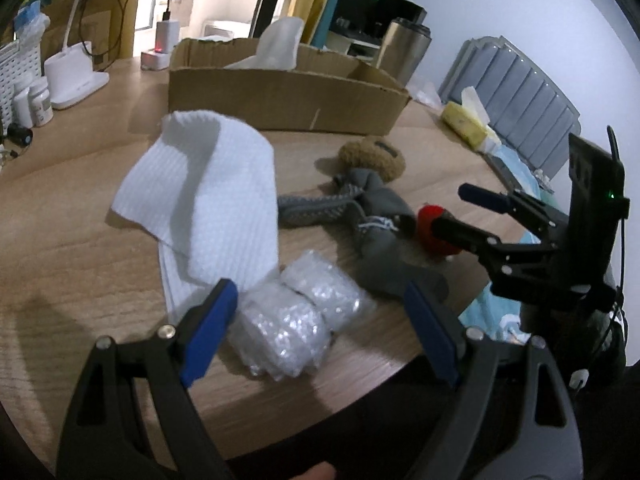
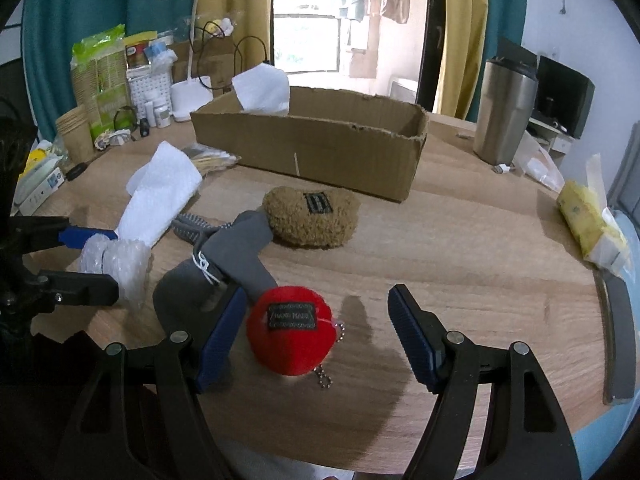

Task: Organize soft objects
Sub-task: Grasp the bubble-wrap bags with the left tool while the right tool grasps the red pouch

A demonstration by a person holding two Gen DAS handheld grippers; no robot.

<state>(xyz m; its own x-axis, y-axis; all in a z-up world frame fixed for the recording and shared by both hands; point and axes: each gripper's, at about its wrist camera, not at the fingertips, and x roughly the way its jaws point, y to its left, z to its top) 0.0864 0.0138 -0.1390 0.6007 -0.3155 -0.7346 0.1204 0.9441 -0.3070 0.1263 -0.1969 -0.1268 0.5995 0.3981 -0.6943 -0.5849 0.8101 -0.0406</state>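
While both grippers stand spread, left gripper [image 1: 320,328] straddling bubble wrap [image 1: 296,320], right gripper [image 2: 316,336] around red plush [image 2: 290,330] (untouched), close, then carry to box [image 2: 312,148] at 12 o'clock.

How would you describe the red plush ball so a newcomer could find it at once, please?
Start at the long cardboard box on the wooden table and come toward the near edge, past the brown fuzzy pouch. The red plush ball lies there, the only red thing, with a dark label and bead chain.

1. Your daylight comes through the doorway [image 2: 320,32] behind the cardboard box [image 2: 312,148], blown out white.
2. Soft shadows fall on the counter [image 2: 460,280] toward you.
3. Fisheye edges bend and vignette; the left view is slightly blurred.
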